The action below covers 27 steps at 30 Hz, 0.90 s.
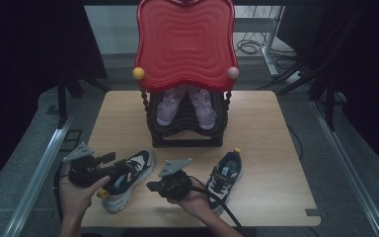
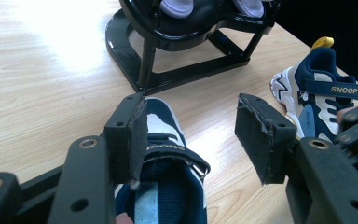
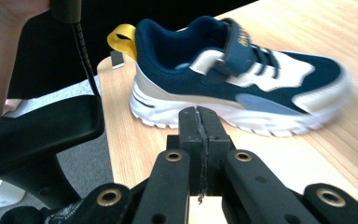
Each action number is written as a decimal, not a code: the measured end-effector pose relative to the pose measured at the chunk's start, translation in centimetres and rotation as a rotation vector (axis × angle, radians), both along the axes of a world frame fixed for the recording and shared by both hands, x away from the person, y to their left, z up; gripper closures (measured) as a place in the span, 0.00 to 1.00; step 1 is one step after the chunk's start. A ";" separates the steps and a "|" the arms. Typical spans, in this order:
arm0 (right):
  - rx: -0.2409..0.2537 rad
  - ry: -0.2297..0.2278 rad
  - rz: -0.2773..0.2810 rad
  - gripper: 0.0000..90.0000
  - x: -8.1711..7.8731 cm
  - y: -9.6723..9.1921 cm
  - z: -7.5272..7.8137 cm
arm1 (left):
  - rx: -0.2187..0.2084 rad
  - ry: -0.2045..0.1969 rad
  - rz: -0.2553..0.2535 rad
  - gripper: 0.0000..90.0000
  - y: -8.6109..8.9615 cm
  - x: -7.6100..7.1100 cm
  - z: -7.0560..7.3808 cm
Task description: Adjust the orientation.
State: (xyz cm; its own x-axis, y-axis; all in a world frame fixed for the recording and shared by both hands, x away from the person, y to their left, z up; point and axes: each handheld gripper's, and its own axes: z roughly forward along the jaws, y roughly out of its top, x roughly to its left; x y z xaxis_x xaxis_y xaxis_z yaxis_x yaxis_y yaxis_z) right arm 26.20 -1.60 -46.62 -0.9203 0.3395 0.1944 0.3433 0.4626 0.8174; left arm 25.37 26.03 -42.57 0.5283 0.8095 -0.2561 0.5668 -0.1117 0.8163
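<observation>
Two navy-and-white sneakers lie on the wooden table (image 1: 266,123). My left gripper (image 1: 123,170) hovers over the left sneaker (image 1: 140,163), jaws open; in the left gripper view (image 2: 191,107) they stand wide apart above its strap and tongue (image 2: 168,154), with the left pad close to the collar. My right gripper (image 1: 150,186) sits between the shoes and points left at that sneaker (image 3: 233,79). Its jaws (image 3: 198,112) are shut with nothing in them. The right sneaker (image 1: 224,175) (image 2: 317,98) rests beside the right hand, its yellow heel tab facing away.
A black shoe rack (image 1: 187,138) (image 2: 182,51) stands at the table's back middle, holding a pair of pink shoes (image 1: 170,106) under a red wavy top (image 1: 185,44). The left sneaker's heel lies close to the table's front edge. Dark floor and cables surround the table.
</observation>
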 end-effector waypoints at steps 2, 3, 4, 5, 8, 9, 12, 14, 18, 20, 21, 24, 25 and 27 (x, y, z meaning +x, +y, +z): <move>0.011 -0.008 -0.020 1.00 -0.2 -1.3 0.1 | 0.007 0.000 -0.006 0.49 -0.3 0.1 -0.1; 0.016 -0.012 -0.031 1.00 -0.3 -1.9 0.1 | 0.009 0.002 -0.008 0.49 -0.4 0.1 -0.2; 0.020 -0.015 -0.041 1.00 -0.4 -2.6 0.1 | 0.011 0.005 -0.007 0.49 -0.5 0.2 -0.3; 0.024 -0.017 -0.053 1.00 -0.5 -3.3 0.2 | 0.014 0.008 -0.008 0.49 -0.6 0.2 -0.4; 0.020 -0.033 -0.085 1.00 -0.7 -5.4 0.2 | 0.019 0.014 -0.009 0.49 -0.7 0.3 -0.5; 0.021 -0.039 -0.101 1.00 -0.8 -6.1 0.3 | 0.021 0.014 -0.009 0.49 -0.8 0.3 -0.6; 0.022 -0.051 -0.150 1.00 -0.8 -8.4 0.4 | 0.025 0.018 -0.010 0.49 -1.0 0.3 -0.7; 0.028 -0.053 -0.175 1.00 -0.9 -9.6 0.5 | 0.028 0.021 -0.013 0.49 -1.1 0.4 -0.8; 0.029 -0.067 -0.231 1.00 -1.1 -12.0 0.7 | 0.032 0.029 -0.016 0.49 -1.2 0.5 -0.9; 0.038 -0.062 -0.253 1.00 -1.1 -13.0 0.5 | 0.035 0.032 -0.019 0.49 -1.4 0.5 -1.0; 0.039 -0.063 -0.265 1.00 -1.2 -13.5 0.5 | 0.038 0.033 -0.025 0.49 -1.5 0.6 -1.1; 0.025 -0.067 -0.283 1.00 -1.4 -14.6 0.2 | 0.041 0.038 -0.030 0.49 -1.8 0.6 -1.2; 0.023 -0.067 -0.290 1.00 -1.5 -14.9 0.1 | 0.043 0.038 -0.035 0.49 -1.8 0.6 -1.3; 0.025 -0.062 -0.298 1.00 -1.7 -15.6 0.0 | 0.044 0.039 -0.035 0.49 -1.8 0.6 -1.3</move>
